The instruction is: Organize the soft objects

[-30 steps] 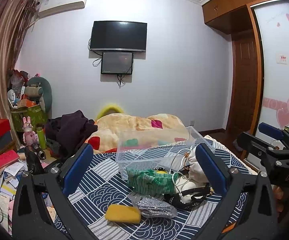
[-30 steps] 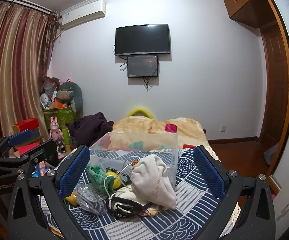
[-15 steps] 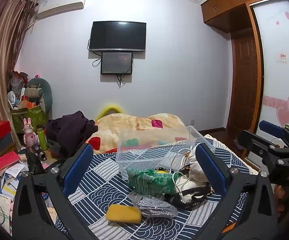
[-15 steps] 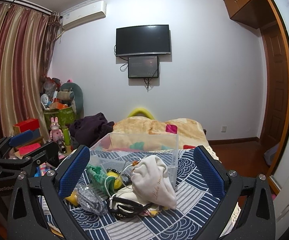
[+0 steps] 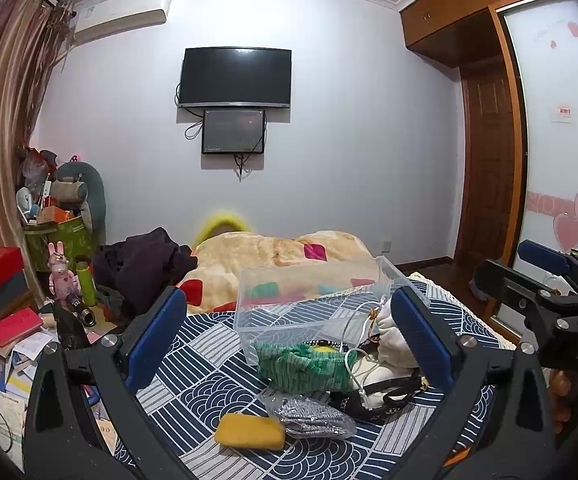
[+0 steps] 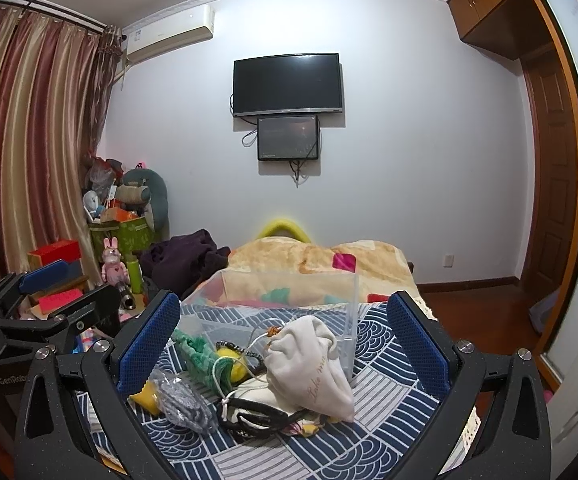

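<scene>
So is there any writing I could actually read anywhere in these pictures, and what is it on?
"DAS": on the right gripper, seen from the left wrist camera.
"GenRobo", cut off by the frame edge: on the left gripper, seen from the right wrist camera.
Gold script on the cream drawstring pouch: too slanted to read surely.
Red sign on the wardrobe door: too small.
Air conditioner label: too small.

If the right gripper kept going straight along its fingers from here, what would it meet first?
Probably the cream drawstring pouch, which sits centred between the open right gripper fingers on top of the pile, in front of the clear plastic bin. Depth is hard to judge through the fisheye.
</scene>
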